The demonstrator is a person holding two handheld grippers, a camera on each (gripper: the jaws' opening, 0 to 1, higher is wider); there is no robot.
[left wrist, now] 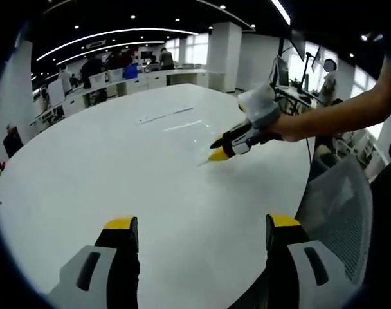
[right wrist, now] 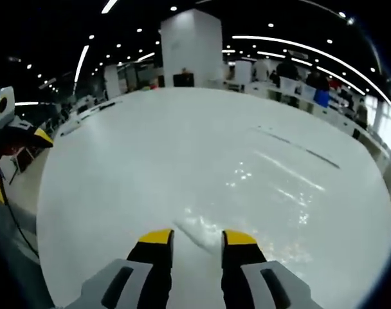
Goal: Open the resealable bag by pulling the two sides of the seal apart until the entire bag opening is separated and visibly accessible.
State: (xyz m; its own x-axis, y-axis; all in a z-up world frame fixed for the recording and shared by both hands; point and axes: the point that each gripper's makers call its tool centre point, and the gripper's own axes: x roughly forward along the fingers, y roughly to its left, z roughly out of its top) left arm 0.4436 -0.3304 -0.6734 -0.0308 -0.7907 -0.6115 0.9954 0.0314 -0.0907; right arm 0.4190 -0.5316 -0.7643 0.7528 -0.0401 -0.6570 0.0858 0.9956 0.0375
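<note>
Right gripper view shows us the right gripper [right wrist: 197, 237] fingers parted around the clear resealable bag [right wrist: 199, 230] on the white tabletop [right wrist: 182, 148], left gripper [left wrist: 202, 222] fingers released wide.

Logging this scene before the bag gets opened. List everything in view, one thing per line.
bag: one, clear, flat on the table, an edge between the right gripper's jaws
table: one, white, round, glossy
desks: several, white, in rows beyond the table
people: several, at the desks
column: one, white, beyond the table
chair: one, grey mesh, at the table's edge
ceiling lights: many, white strips and spots
arm: one, bare, holding the right gripper
left gripper: black jaws, yellow tips, wide apart over the table
right gripper: same colours, jaws narrowly apart around the bag's edge
</note>
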